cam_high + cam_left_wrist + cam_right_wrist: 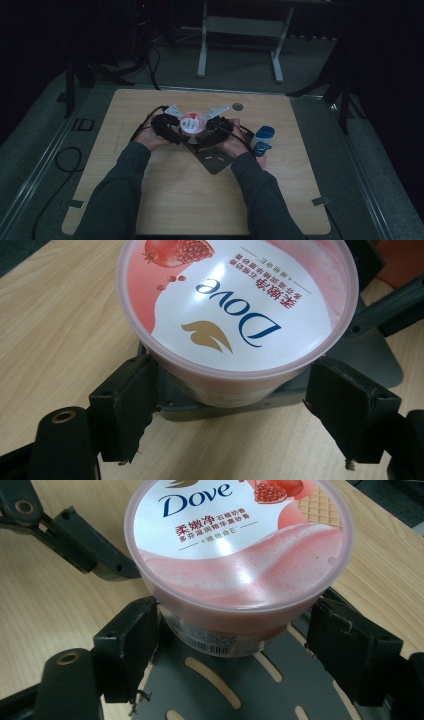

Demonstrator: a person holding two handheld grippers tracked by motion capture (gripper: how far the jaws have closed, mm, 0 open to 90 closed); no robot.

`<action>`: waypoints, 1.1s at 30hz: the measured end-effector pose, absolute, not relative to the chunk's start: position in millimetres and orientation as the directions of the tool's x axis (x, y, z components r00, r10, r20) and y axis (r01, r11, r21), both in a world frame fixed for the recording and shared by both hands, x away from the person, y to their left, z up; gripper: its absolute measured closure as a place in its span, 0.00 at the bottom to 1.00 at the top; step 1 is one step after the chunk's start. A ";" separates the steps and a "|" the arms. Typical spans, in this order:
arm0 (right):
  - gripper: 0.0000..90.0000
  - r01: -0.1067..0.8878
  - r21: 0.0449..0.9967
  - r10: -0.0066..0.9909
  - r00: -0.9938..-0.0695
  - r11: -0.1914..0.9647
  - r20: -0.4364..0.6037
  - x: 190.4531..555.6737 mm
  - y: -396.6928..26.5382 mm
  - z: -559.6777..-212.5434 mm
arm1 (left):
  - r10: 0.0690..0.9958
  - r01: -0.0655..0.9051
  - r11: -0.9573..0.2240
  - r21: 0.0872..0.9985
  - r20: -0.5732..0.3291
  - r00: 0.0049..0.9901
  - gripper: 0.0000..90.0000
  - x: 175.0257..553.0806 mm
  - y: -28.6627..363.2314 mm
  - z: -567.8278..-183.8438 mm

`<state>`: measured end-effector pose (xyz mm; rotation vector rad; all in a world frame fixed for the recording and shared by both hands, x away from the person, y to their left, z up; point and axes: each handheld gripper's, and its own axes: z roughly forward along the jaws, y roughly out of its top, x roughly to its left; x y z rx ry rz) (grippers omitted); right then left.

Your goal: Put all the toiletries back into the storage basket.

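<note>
The pink Dove tub [191,123] stands lid-on upon a dark slotted plate [216,161], toward the worktop's far edge. The left gripper [227,412] and right gripper [230,650] flank it from opposite sides, jaws released, apparently just off its wall. Best to clench low and evenly, beneath the lid rim. Its contents stay hidden.

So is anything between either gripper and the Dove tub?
Nothing visible. The tub sits on the grey plate, directly between the open jaws of the left gripper and of the right gripper, which come from opposite sides.
</note>
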<state>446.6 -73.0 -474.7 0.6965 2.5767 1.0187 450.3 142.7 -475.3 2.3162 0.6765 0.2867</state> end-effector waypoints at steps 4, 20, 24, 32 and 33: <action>0.24 0.329 0.692 0.532 -0.841 0.643 -0.094 449.2 -74.1 -474.7 | 0.544 0.390 -0.636 0.666 0.027 0.839 0.23 454.5 138.1 -474.3; 0.27 0.406 0.684 0.565 -0.825 0.606 -0.011 459.1 -71.1 -499.6 | 0.575 0.454 -0.659 0.599 0.013 0.818 0.23 465.1 134.9 -502.7; 0.29 0.421 0.673 0.570 -0.822 0.608 -0.001 460.3 -72.3 -503.2 | 0.584 0.464 -0.651 0.601 0.005 0.812 0.23 466.1 134.5 -500.4; 0.29 0.440 0.657 0.569 -0.822 0.613 0.020 462.4 -70.8 -510.4 | 0.597 0.482 -0.656 0.581 0.008 0.803 0.23 466.1 132.3 -505.4; 0.29 0.441 0.657 0.570 -0.821 0.612 0.020 462.6 -71.0 -511.8 | 0.596 0.479 -0.658 0.580 0.013 0.803 0.23 465.7 131.7 -505.5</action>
